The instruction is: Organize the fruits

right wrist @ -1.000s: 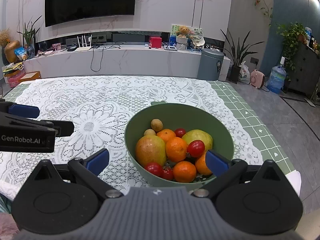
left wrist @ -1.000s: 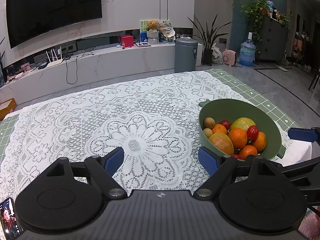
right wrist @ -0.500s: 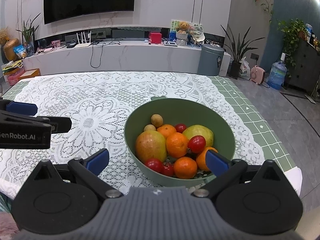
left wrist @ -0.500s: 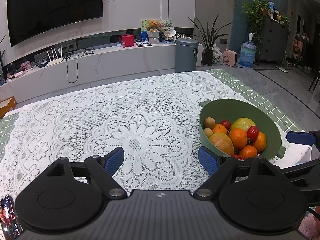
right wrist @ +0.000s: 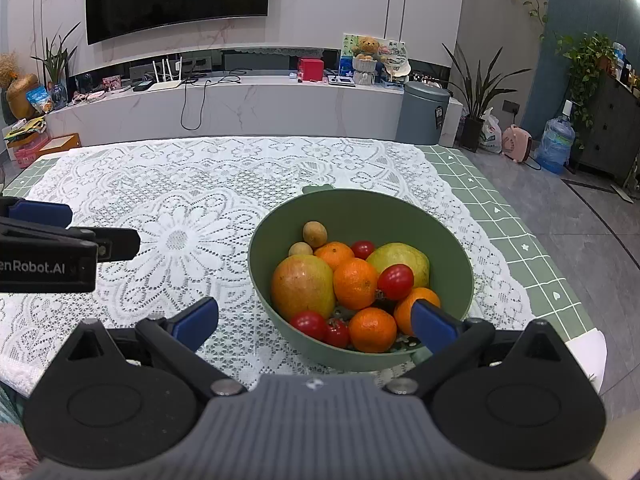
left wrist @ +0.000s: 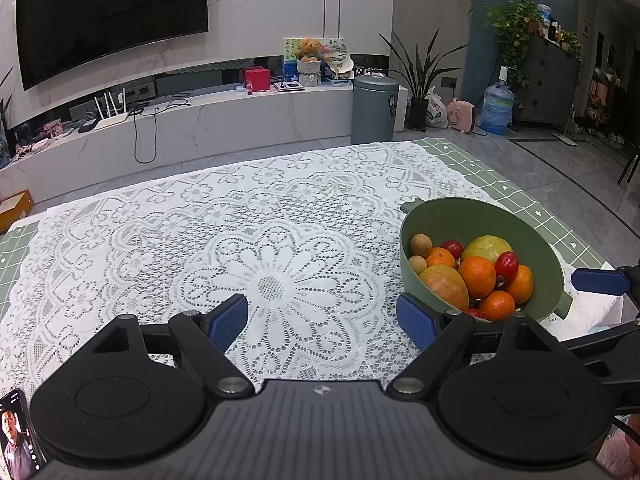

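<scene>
A green bowl [right wrist: 360, 212] full of fruit stands on the lace tablecloth [right wrist: 200, 184]: a mango [right wrist: 302, 286], a green-yellow mango [right wrist: 400, 258], several oranges [right wrist: 355, 283], cherry tomatoes [right wrist: 395, 276] and small brown fruits [right wrist: 315, 233]. My right gripper [right wrist: 316, 322] is open and empty, just in front of the bowl's near rim. My left gripper [left wrist: 322, 320] is open and empty over the cloth, left of the bowl [left wrist: 472, 216]. The left gripper also shows at the left edge of the right wrist view [right wrist: 60, 240].
The table's right edge with green checked cloth [right wrist: 520, 232] lies beyond the bowl. A white paper [right wrist: 588, 350] lies at the near right corner. A TV wall, a low cabinet and a grey bin [right wrist: 424, 114] stand behind the table.
The right gripper has moved slightly forward toward the bowl, which sits lower and nearer in its view. The left gripper has barely moved.
</scene>
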A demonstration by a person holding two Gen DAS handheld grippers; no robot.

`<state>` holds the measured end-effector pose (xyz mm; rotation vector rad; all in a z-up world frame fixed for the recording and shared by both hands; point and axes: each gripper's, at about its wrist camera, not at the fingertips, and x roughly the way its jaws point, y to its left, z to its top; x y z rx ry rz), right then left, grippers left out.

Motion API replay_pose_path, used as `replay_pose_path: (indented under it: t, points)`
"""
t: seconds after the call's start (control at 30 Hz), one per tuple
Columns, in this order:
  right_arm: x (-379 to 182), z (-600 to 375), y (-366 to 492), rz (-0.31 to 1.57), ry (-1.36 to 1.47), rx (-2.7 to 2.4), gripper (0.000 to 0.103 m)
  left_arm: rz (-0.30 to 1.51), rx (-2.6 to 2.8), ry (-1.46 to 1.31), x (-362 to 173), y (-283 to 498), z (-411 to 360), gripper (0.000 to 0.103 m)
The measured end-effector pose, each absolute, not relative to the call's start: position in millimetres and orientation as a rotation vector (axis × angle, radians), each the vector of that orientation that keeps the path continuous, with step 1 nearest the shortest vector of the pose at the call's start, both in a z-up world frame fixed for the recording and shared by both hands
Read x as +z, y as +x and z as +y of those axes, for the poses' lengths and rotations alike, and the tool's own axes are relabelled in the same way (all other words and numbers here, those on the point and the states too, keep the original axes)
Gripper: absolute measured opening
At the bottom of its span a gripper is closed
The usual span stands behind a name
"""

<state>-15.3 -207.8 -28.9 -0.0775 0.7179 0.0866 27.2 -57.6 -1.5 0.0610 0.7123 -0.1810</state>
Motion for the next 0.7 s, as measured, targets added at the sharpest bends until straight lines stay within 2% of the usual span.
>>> replay_pose_path:
  t: [0.7]
  points:
    - [-31.7, -205.5, -15.5, 0.721, -0.081, 0.092, 0.099, 0.709, -0.175, 0.047, 1.6, 24.6, -54.8, 0.098]
